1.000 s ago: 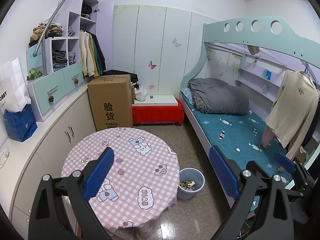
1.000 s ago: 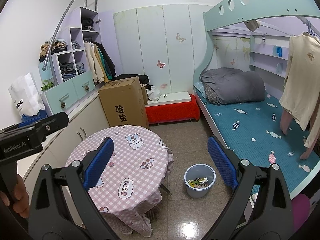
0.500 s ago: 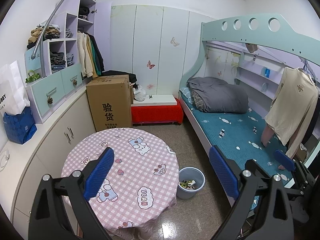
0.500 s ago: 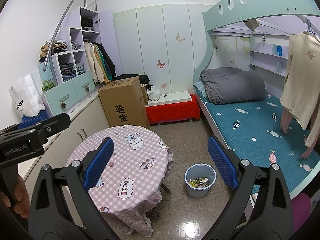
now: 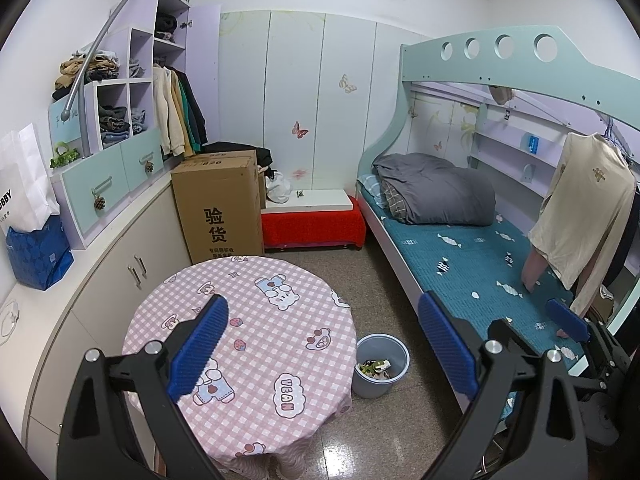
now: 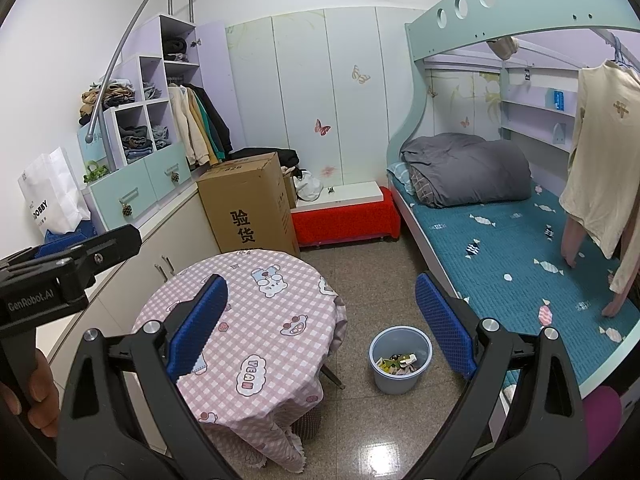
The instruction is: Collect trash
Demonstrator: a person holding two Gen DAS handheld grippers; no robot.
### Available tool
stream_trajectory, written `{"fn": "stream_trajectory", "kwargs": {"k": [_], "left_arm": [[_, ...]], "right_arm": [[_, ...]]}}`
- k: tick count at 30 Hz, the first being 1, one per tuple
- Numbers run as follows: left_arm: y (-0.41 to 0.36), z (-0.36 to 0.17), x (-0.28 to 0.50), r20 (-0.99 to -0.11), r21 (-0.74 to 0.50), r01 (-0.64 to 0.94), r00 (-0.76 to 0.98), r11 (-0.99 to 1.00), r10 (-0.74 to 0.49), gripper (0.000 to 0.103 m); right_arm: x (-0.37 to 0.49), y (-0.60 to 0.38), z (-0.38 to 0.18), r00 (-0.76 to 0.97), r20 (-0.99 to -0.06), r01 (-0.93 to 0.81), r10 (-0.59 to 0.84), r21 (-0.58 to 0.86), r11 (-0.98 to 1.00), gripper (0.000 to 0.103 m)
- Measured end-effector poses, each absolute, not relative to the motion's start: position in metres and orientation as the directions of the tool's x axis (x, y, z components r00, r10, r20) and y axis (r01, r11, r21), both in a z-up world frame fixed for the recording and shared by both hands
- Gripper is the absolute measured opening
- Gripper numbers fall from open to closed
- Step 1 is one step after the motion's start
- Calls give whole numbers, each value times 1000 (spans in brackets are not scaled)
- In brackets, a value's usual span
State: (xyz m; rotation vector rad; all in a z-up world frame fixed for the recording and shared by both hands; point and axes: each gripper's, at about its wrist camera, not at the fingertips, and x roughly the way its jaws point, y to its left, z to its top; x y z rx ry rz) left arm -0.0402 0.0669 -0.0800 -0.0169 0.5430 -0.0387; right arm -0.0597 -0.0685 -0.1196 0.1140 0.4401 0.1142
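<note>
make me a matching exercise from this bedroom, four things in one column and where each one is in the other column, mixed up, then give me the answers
Things:
1. bin
2. cardboard box
3. grey duvet
4. white paper bag

Places:
A. on the lower bunk
B. on the counter, far left
C. on the floor between round table and bed
D. on the floor next to the red bench

Pairs: 1-C, 2-D, 3-A, 4-B

Bin (image 6: 400,380): smooth blue-grey plastic, holding paper and wrapper scraps (image 6: 396,361). Table (image 5: 256,320): matt checked cloth cover. Floor (image 6: 372,436): glossy speckled tile, reflective. Box (image 5: 218,208): matt brown cardboard. Pads (image 5: 198,346): textured blue rubber on matt black plastic arms. Rail (image 6: 120,52): brushed metal.
</note>
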Motion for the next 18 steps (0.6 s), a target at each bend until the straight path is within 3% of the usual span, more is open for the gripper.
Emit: {"fn": "stream_trajectory", "kwargs": {"k": [18], "left_arm": [[62,-78,-46,-508,-30,42,860,999,-51,94]], "right_arm": [[-61,-68,-121,898,-418,-86,136,137,987,93]]}}
